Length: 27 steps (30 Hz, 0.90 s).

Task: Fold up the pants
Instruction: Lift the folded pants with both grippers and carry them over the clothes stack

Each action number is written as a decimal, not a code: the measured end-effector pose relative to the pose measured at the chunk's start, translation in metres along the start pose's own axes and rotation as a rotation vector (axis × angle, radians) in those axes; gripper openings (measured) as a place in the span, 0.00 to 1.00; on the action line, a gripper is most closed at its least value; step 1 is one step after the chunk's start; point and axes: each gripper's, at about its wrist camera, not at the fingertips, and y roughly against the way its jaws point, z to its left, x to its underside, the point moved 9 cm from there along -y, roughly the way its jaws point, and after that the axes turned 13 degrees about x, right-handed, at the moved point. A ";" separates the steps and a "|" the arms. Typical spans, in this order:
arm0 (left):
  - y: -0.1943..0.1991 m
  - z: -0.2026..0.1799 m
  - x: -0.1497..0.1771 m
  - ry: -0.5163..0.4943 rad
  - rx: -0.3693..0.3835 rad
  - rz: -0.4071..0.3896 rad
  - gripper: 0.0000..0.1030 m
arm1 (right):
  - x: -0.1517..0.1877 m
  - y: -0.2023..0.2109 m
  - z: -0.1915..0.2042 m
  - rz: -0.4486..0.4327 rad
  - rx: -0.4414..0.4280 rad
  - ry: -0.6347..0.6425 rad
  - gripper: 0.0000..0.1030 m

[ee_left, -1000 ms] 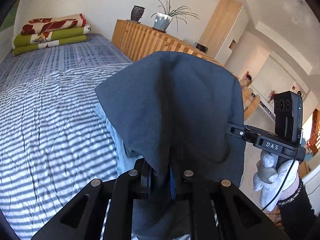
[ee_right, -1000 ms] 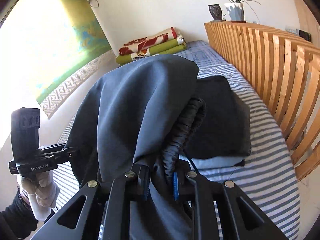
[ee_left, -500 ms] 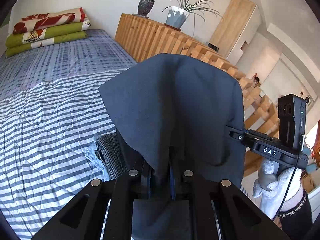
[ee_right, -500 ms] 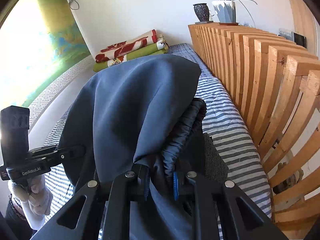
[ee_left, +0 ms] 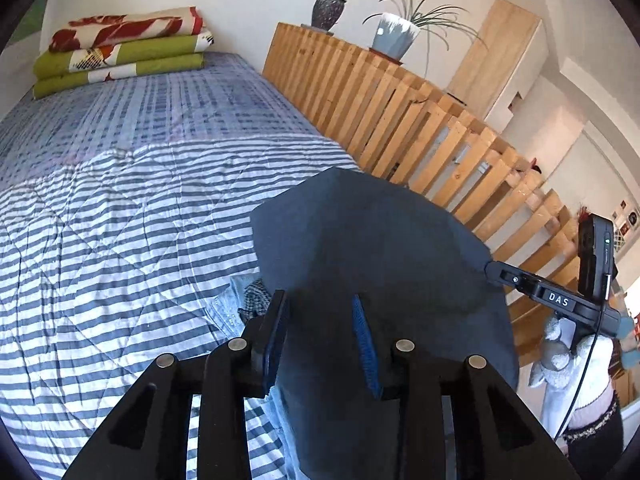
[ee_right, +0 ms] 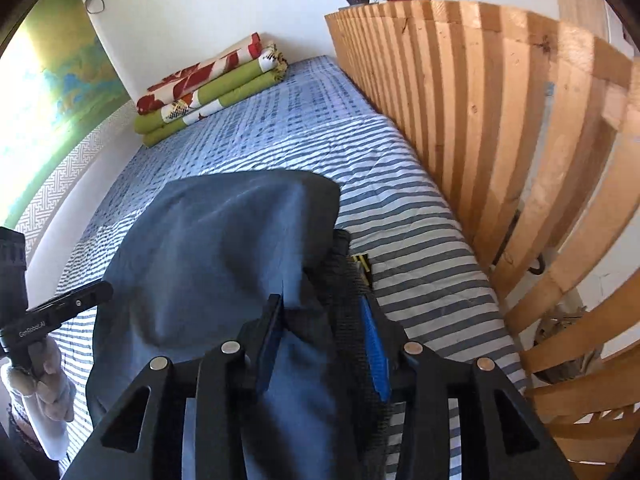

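Left gripper (ee_left: 320,332) at lower centre of its own view, jaws just opened and now parted, dark navy pants (ee_left: 376,280) lying between the pads with cloth close against the left pad and a visible gap to the blue right pad; no clamping grip seen. Right gripper (ee_right: 324,332) at lower centre of its view, likewise just opened, jaws apart, the bunched elastic waistband (ee_right: 344,280) running between the pads, near the blue right pad; whether touching it, cannot tell. Pants draped as a broad mound over both grippers, filling the lower middle of each frame and resting on the striped bedspread (ee_left: 120,240). Peeking out from under the navy cloth at lower centre-left of the left view, a pale denim edge (ee_left: 224,308) and a small checked patch (ee_left: 256,296). In the same view at right edge, the other tool held by a white-gloved hand (ee_left: 576,356); in the right view at lower left, a gloved hand (ee_right: 44,380) on the left tool. Folded blankets (ee_left: 120,56) in red, white and green stacked at upper left, at the far end of the bed. Wooden slatted rail (ee_right: 500,120) along the right side, with a dark vase (ee_left: 328,10) and a potted plant (ee_left: 394,38) on top, upper centre.
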 end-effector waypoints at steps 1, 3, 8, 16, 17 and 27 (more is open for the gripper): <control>0.004 -0.011 0.001 -0.021 0.025 -0.007 0.35 | 0.003 0.006 -0.010 -0.020 0.006 -0.021 0.34; 0.007 -0.038 0.009 -0.055 0.095 0.003 0.34 | 0.008 0.024 -0.014 -0.052 -0.005 -0.044 0.35; -0.017 -0.096 0.049 -0.157 0.187 0.096 0.35 | 0.028 0.052 0.009 -0.117 -0.033 0.050 0.35; -0.011 -0.079 0.189 -0.114 0.185 0.370 0.33 | 0.140 0.037 0.000 0.132 0.064 0.208 0.34; -0.001 -0.077 0.188 -0.119 0.179 0.348 0.33 | 0.148 0.043 -0.005 0.133 0.062 0.207 0.34; 0.026 -0.048 0.065 -0.076 0.058 0.059 0.33 | 0.061 0.080 0.035 -0.122 0.032 0.125 0.34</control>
